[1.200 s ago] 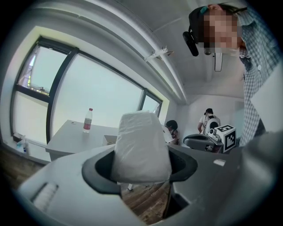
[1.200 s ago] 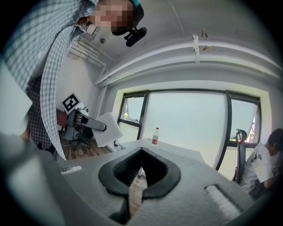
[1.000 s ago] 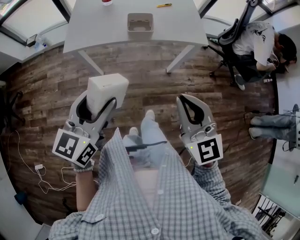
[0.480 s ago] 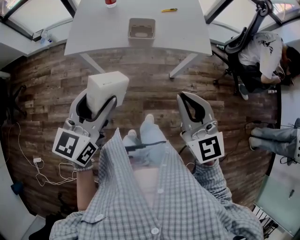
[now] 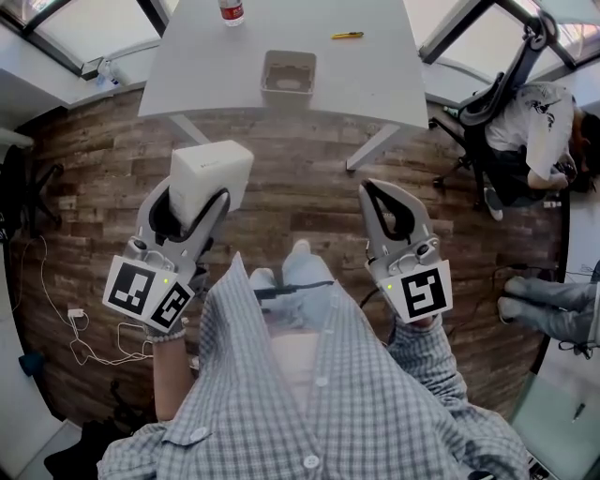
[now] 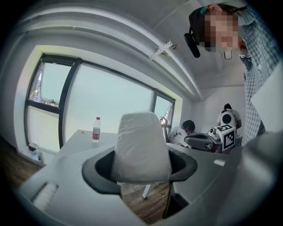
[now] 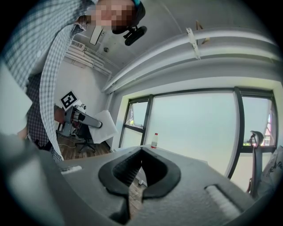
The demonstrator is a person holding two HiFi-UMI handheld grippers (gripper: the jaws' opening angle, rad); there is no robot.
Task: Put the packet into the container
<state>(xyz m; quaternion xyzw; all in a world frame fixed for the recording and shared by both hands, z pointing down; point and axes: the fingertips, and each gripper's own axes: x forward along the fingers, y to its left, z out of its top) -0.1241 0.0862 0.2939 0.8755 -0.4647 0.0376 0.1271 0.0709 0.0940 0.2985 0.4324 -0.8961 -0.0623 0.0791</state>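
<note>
From the head view, the white packet [image 5: 212, 172] is not in the container [image 5: 268, 71]. It is up in the air over the wooden floor [image 5: 103, 159], well short of the worktop [image 5: 375, 70]. The left claw [image 5: 199, 201] is squeezed onto the packet's lower part. The right claw [image 5: 368, 187] is also short of the worktop, with its two tips touching and nothing in it. The container sits open near the worktop's front edge. A bottle [image 5: 231, 11] stands at the worktop's far side, and a small yellow thing [image 5: 347, 35], maybe a pen, lies there too.

From the left gripper view, the packet [image 6: 141, 145] fills the gap between the two jaws and sticks up past them. The bottle [image 6: 96, 130] stands on the worktop beyond.

From the right gripper view, the jaws are pressed together with nothing between them. The bottle [image 7: 154, 140] shows on the worktop past them.
</note>
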